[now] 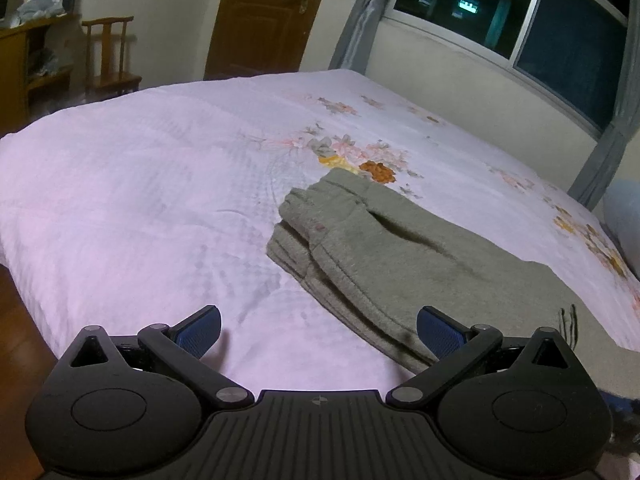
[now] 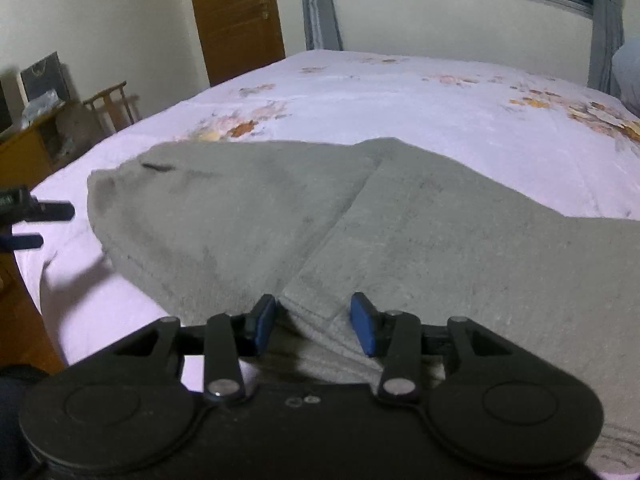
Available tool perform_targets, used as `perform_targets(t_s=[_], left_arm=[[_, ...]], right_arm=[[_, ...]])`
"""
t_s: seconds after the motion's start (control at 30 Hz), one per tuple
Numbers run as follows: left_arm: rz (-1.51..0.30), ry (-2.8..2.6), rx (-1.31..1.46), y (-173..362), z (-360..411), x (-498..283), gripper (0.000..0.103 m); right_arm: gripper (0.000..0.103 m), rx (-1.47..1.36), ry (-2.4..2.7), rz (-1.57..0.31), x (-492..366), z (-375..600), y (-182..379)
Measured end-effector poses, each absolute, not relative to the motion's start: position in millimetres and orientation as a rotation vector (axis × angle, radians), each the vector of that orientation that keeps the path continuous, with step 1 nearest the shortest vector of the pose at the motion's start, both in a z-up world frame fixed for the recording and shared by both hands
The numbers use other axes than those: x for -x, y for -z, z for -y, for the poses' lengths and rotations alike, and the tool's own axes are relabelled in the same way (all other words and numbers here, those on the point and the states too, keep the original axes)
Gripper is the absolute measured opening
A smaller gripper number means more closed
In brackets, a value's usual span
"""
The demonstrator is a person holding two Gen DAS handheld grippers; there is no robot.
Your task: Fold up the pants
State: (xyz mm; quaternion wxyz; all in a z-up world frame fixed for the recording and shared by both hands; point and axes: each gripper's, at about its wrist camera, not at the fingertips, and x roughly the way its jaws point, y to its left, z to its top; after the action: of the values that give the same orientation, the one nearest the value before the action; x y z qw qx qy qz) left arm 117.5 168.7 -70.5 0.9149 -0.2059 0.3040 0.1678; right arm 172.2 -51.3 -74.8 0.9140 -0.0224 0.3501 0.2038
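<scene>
My left gripper (image 1: 319, 330) is spread wide over bare sheet at the near edge of the bed (image 1: 140, 184), holding nothing. Grey pants (image 1: 380, 252) lie folded at 2 o'clock from it, cuffs stacked at the far end. My right gripper (image 2: 313, 322) is part open, pads either side of a fabric fold on the pants (image 2: 280, 216); no pinch visible. No readable labels or writing, only a dark mark on the cloth at 10 o'clock in the right view.
</scene>
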Motion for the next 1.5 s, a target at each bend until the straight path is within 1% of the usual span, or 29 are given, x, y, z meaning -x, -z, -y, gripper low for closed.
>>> perform_targets(t_s=[0.1,0.13,0.2,0.3,0.4,0.47,0.57,0.63,0.7,0.8,0.97,1.17,1.2,1.23,1.27,1.3,1.43,1.47,1.5], left_arm=[[-0.629,-0.352,0.425,73,-169,-118,0.103],[-0.632,-0.353,0.431,74,-170,-118,0.103],[-0.643,-0.362,0.439,77,-171,-119,0.103],[-0.653,-0.367,0.443,81,-172,-119,0.103],[-0.660,-0.362,0.449,85,-173,-123,0.103],[-0.656,-0.352,0.461,86,-175,-127,0.103],[-0.635,-0.329,0.491,87,-179,-135,0.103],[-0.638,-0.319,0.515,90,-181,-143,0.103],[-0.637,-0.298,0.553,94,-183,-151,0.103],[-0.621,-0.272,0.603,100,-187,-161,0.103],[-0.587,-0.231,0.757,121,-209,-180,0.103],[-0.517,-0.182,0.887,141,-225,-197,0.103],[-0.516,-0.173,0.881,141,-225,-200,0.081],[-0.539,-0.192,0.847,141,-223,-202,0.043],[-0.562,-0.169,0.871,146,-225,-204,0.033],[-0.545,-0.162,0.909,148,-228,-201,0.033],[-0.503,-0.162,0.811,134,-215,-192,0.033],[-0.502,-0.163,0.799,132,-214,-193,0.033],[-0.504,-0.164,0.796,130,-214,-193,0.033]], right_arm=[[0.029,0.045,-0.411,-0.704,-170,52,74],[0.031,0.062,-0.410,-0.705,-171,50,77],[0.033,0.055,-0.416,-0.764,-177,47,89],[0.034,0.021,-0.434,-0.775,-174,49,88],[0.034,0.029,-0.465,-0.776,-170,57,82],[0.031,-0.015,-0.429,-0.731,-167,68,72],[0.035,-0.112,-0.324,-0.667,-165,91,61],[0.038,-0.087,-0.258,-0.632,-164,98,57],[0.052,-0.071,-0.209,-0.616,-168,100,55],[0.057,-0.067,-0.177,-0.583,-171,98,53],[0.057,-0.105,-0.092,-0.572,-183,100,52],[0.060,-0.152,-0.040,-0.554,-181,117,52],[0.060,-0.152,-0.032,-0.555,-180,119,52],[0.060,-0.152,-0.016,-0.559,-180,123,52],[0.060,-0.156,-0.004,-0.563,-180,126,53],[0.060,-0.162,0.009,-0.570,-179,130,54],[0.061,-0.136,0.022,-0.595,-176,133,61],[0.067,-0.109,0.022,-0.622,-179,131,66],[0.069,-0.092,0.009,-0.659,-183,129,74]])
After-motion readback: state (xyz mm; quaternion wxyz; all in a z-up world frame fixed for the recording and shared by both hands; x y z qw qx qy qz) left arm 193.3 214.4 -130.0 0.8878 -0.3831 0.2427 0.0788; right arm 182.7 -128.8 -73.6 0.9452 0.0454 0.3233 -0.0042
